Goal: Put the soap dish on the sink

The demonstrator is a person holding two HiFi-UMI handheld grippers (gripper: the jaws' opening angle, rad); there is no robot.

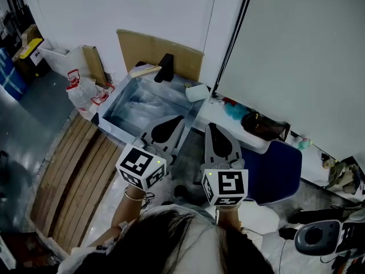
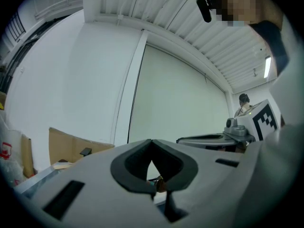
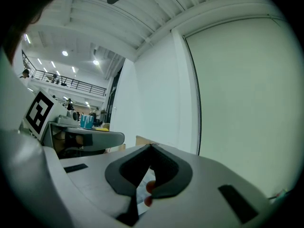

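Observation:
A steel sink [image 1: 122, 93] with a black faucet [image 1: 165, 67] stands against the white wall. On its far right corner lies a small white object [image 1: 197, 92]; I cannot tell whether it is the soap dish. In the head view my left gripper [image 1: 178, 120] hangs over the sink's near right corner, and my right gripper [image 1: 211, 126] is beside it on the right. Both point away from me and upward. The jaws of the left gripper [image 2: 151, 141] and the right gripper [image 3: 152, 146] meet at the tips with nothing held.
A white ledge [image 1: 251, 138] right of the sink carries a teal object [image 1: 234, 111] and a dark brown bag [image 1: 263, 125]. A blue seat [image 1: 275, 171] sits below it. Cardboard [image 1: 159, 53] leans behind the sink. Wooden slats [image 1: 74, 181] lie on the floor at left.

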